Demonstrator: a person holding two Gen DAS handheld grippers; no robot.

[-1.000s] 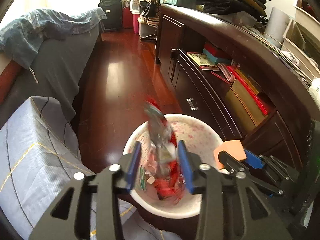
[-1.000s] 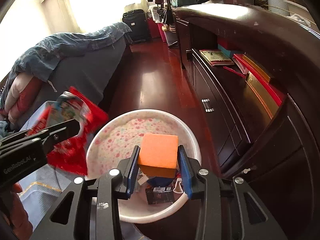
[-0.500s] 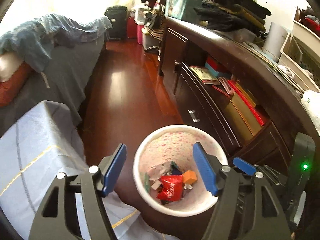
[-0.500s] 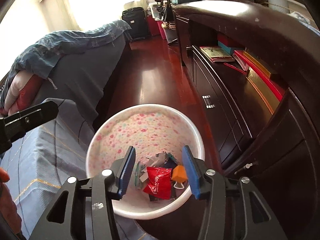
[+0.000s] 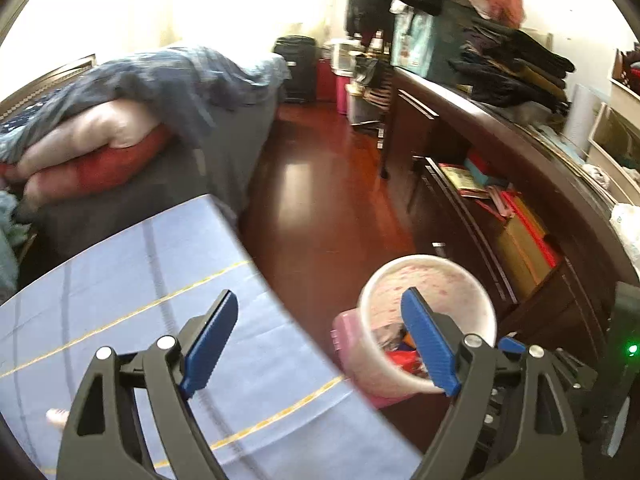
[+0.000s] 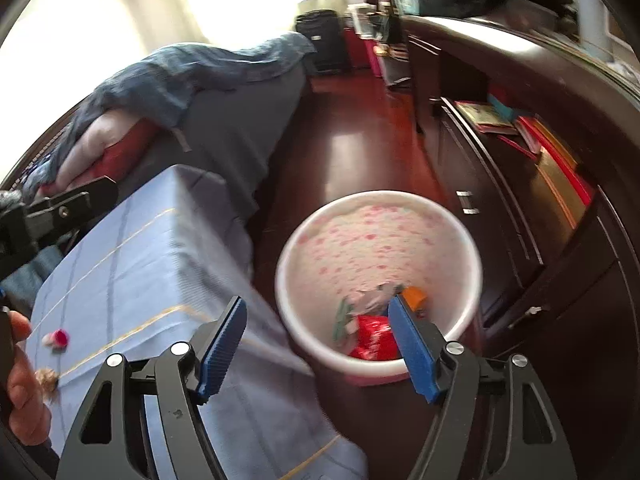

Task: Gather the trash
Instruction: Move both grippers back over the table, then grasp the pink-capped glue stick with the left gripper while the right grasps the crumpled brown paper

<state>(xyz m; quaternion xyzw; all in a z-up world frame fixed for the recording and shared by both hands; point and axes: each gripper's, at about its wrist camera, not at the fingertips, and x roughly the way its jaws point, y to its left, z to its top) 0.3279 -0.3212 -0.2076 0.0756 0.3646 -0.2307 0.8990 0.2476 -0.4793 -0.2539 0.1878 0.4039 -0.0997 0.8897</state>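
Note:
A white bin with pink flecks [image 6: 378,240] [image 5: 424,276] stands on the floor beside a blue cloth-covered surface [image 6: 132,264] [image 5: 120,280]. Inside lie a red wrapper [image 6: 372,340], an orange block [image 6: 416,296] and scraps of paper. My right gripper [image 6: 318,346] hangs above the bin's near left rim, jaws opening, nothing between them. My left gripper [image 5: 320,342] is over the cloth's edge, jaws opening and empty; its arm [image 6: 64,204] shows at the left of the right wrist view. A small pink and red scrap [image 6: 58,338] and a brown crumb [image 6: 48,378] lie on the cloth.
A dark wooden cabinet [image 5: 500,168] with books on its shelf runs along the right. A grey bed with a blue blanket [image 5: 168,80] and red cushions lies at the left. Red-brown floor [image 5: 320,200] stretches between them toward suitcases. A person's hand [image 6: 20,380] shows at the lower left.
Both grippers let go: the red wrapper and the orange block dropped into the bin. Both then opened wider, lifted and swung left toward the blue cloth.

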